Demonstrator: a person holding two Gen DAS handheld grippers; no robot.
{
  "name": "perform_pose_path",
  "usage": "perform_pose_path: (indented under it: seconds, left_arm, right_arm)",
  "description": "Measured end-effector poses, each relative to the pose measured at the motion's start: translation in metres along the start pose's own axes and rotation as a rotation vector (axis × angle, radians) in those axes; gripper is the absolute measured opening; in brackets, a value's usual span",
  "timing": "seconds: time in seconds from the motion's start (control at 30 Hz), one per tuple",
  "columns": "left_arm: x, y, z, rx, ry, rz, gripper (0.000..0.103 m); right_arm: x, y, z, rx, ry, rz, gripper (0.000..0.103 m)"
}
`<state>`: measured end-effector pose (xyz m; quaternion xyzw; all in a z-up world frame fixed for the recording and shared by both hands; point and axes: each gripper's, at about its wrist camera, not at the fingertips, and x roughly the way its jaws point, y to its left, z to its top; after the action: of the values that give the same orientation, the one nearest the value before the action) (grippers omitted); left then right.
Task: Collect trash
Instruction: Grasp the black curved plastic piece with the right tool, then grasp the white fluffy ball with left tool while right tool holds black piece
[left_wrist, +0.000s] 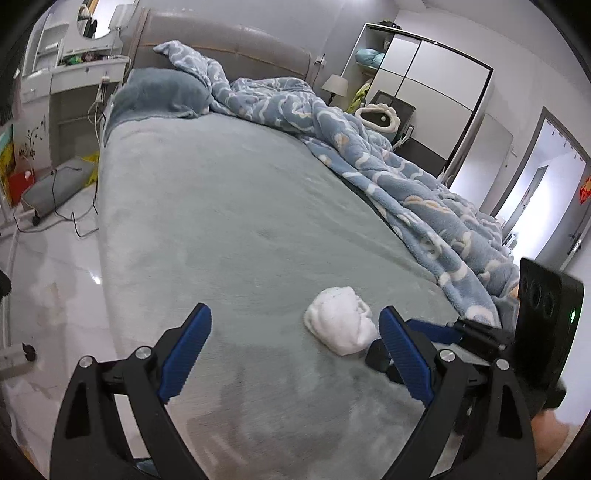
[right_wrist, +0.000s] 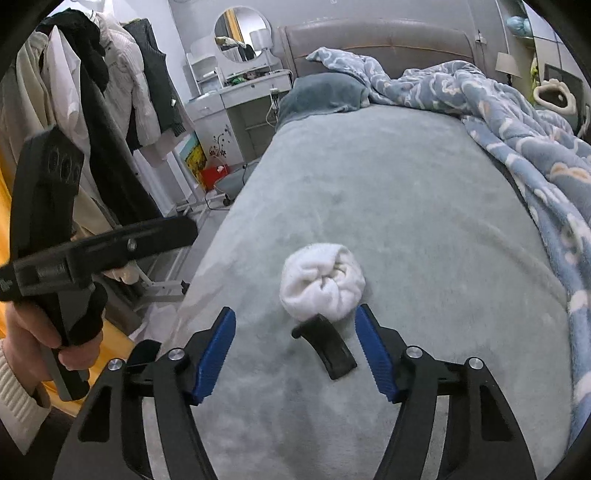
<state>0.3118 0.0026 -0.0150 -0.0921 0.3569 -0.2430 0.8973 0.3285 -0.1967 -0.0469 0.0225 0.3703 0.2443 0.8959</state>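
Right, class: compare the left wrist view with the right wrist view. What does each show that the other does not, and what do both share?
Only the left wrist view shows the wardrobe with white door panels, the open doorway, and the right gripper entering from the right.

Only the right wrist view shows the clothes rack hung with coats, and the hand gripping the left gripper's handle.

Both show the white rolled bundle on the grey-green bed, the patterned blue blanket, the round mirror, and open blue-padded jaws.
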Motion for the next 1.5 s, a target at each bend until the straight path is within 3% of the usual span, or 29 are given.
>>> perform_pose_path:
  seconds: [0.17, 0.43, 0.57, 0.87, 1.17, 1.5]
  left_arm:
    - [0.019, 0.000, 0.002, -0.059, 0.063, -0.014, 0.092]
    - [0.044, 0.004, -0.001, -0.208, 0.144, -0.116, 0.090]
    - [0.053, 0.000, -0.002, -0.210, 0.170, -0.105, 0.088]
    - [0.074, 0.001, -0.006, -0.268, 0.211, -0.114, 0.082]
    - [0.089, -0.010, -0.009, -0.277, 0.217, -0.141, 0.068]
    - [0.092, -0.012, -0.011, -0.271, 0.196, -0.095, 0.039]
  right_arm:
    - [0.009, -0.006, -0.007, -0.005, 0.031, -0.007, 0.062]
    - [0.028, -0.015, -0.011, -0.031, 0.062, 0.000, 0.052]
    - [0.032, -0.018, -0.010, -0.048, 0.058, 0.008, 0.046]
    - [0.033, -0.024, -0.010, -0.056, 0.081, -0.002, 0.024]
    - [0.019, -0.040, -0.010, -0.012, 0.059, 0.030, 0.020]
    - [0.006, -0.058, -0.009, 0.035, 0.035, 0.037, 0.020]
